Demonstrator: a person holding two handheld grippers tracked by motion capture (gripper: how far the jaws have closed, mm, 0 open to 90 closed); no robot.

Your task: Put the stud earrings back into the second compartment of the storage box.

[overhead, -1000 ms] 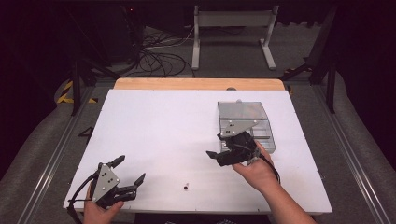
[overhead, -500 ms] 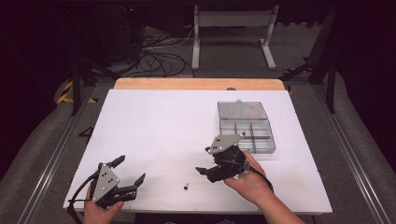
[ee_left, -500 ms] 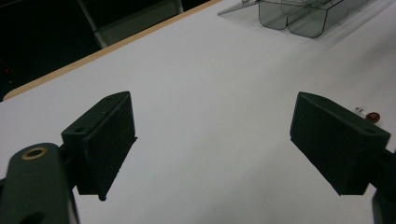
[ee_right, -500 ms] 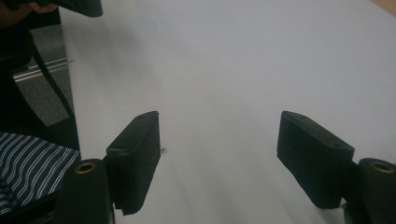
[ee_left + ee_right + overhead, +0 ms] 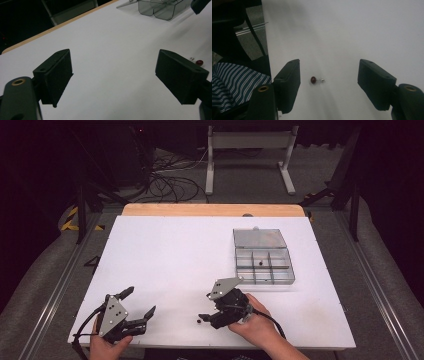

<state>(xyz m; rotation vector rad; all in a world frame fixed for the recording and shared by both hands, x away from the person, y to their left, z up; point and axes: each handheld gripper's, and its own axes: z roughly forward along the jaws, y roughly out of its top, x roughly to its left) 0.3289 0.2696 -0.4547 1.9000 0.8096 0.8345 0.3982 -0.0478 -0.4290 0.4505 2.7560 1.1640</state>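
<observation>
A small pin with a dark red head (image 5: pixel 313 80) lies on the white table (image 5: pixel 175 255) near its front edge, also seen as the pin (image 5: pixel 198 322) and the pin (image 5: pixel 199 61). My right gripper (image 5: pixel 329 72) is open and low over it, with the pin between the jaws, nearer the left one and untouched. From above, the right gripper (image 5: pixel 205 307) points left towards the pin. My left gripper (image 5: pixel 139 301) rests open at the front left with nothing between its jaws, and the left gripper (image 5: pixel 115 62) faces bare table.
A clear compartment box (image 5: pixel 264 266) stands at the right with its lid (image 5: pixel 259 238) open flat behind it, a small dark item (image 5: pixel 261 263) in one cell. The box (image 5: pixel 160 8) lies far ahead of the left gripper. Striped cloth (image 5: pixel 227 82) shows past the front edge.
My right gripper has moved from beside the box down and left to the front of the table, ending over the pin. The left gripper has stayed put.
</observation>
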